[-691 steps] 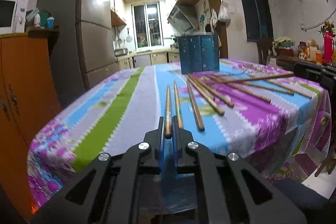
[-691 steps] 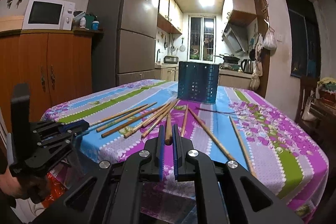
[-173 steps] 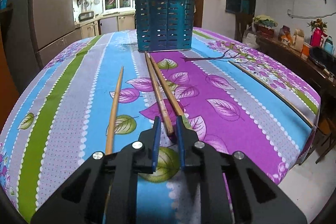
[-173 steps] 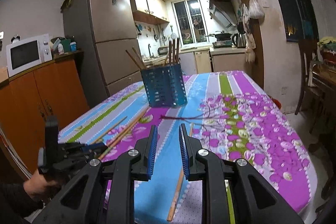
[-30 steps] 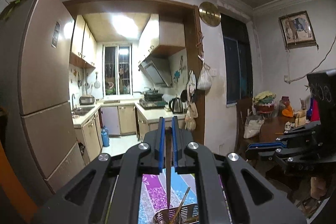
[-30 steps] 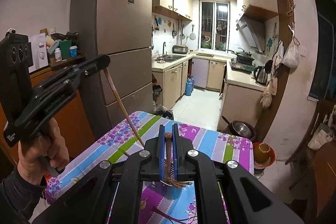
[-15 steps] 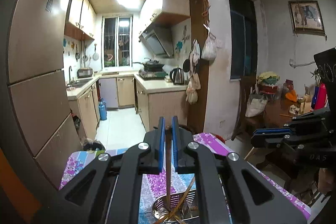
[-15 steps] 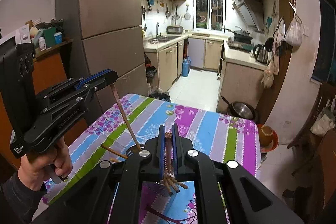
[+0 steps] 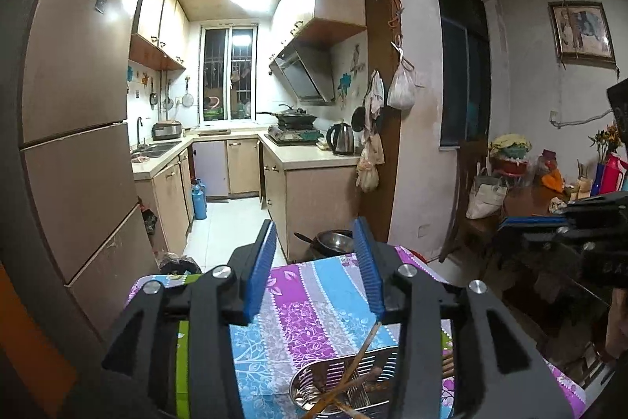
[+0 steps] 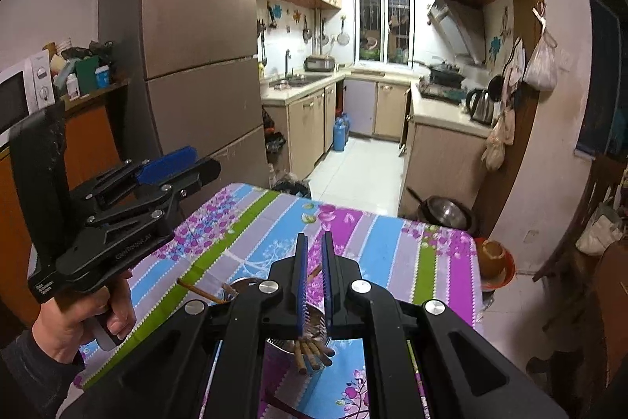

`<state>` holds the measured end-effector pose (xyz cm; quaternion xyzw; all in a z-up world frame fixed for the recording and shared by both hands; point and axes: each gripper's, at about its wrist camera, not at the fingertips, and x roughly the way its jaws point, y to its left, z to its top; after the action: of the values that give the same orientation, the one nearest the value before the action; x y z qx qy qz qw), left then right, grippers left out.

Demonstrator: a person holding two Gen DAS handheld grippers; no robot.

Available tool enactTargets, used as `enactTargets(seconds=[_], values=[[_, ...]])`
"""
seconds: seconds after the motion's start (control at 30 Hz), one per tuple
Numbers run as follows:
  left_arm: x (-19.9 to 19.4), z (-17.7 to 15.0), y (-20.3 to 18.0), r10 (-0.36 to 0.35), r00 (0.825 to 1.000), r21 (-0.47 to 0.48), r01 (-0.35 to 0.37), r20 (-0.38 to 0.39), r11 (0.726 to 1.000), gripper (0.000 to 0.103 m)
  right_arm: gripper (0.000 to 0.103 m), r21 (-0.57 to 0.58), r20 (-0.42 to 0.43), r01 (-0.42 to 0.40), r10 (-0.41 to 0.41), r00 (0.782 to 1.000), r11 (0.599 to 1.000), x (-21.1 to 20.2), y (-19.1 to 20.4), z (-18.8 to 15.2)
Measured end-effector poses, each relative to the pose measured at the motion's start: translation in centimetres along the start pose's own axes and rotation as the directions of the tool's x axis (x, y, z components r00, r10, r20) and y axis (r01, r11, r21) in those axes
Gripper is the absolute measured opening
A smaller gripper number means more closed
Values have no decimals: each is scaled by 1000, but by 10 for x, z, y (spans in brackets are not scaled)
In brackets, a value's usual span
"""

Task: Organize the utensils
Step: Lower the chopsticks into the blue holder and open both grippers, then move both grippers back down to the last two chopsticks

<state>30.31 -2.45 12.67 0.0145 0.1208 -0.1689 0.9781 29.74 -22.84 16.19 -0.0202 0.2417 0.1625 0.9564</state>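
Note:
A slotted metal utensil holder [image 9: 345,385] stands on the table under both grippers and holds several wooden chopsticks [image 9: 359,354]. In the right wrist view the holder's rim [image 10: 241,286] and the chopstick ends [image 10: 312,351] show below my fingers. My left gripper [image 9: 314,250] is wide open and empty above the holder; it also shows in the right wrist view [image 10: 184,163]. My right gripper [image 10: 314,250] is slightly open and empty right over the holder; it also shows in the left wrist view [image 9: 526,222].
The table [image 10: 376,238] wears a striped floral cloth. A tall fridge [image 10: 196,46] stands at the left beside an orange cabinet with a microwave [image 10: 23,93]. The kitchen opens behind the table. A metal pot [image 10: 447,213] and a chair [image 10: 592,199] stand at the right.
Both grippers were shut on a chopstick held upright over the holder. Both have opened, and the chopsticks have dropped into the holder. The left one opened wide.

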Motion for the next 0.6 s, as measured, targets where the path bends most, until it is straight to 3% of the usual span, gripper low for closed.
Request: enactTargets(seconds=[0.1,0.17,0.23,0.3,0.4,0.5,0.6], values=[[-32,2,3,9,999,12,-9,46,1000,49,11,-13,88,-5,7,996,1000,-41,13,-9],[-67,-3,7,21,996,23,-23,90,999,63,24,-17,158,2,0,987,1000,-70,21,-27],[-113,-22,12,34,989,33,-39,140,999,73,38,-21,238,9,-4,971,1000,-103,39,-65],[-158,-57,17,56,984,59,-67,167,996,79,41,-6,289,7,-4,957,1000,-125,57,-116],[-197,-110,23,84,985,88,-98,148,991,80,41,2,285,-13,12,959,1000,-132,86,-184],[-221,-168,30,85,993,68,-90,78,994,80,41,72,204,-56,40,978,996,-112,121,-264],[-230,-225,32,86,996,53,-85,-10,995,80,41,128,128,-69,52,990,989,-92,151,-318]])
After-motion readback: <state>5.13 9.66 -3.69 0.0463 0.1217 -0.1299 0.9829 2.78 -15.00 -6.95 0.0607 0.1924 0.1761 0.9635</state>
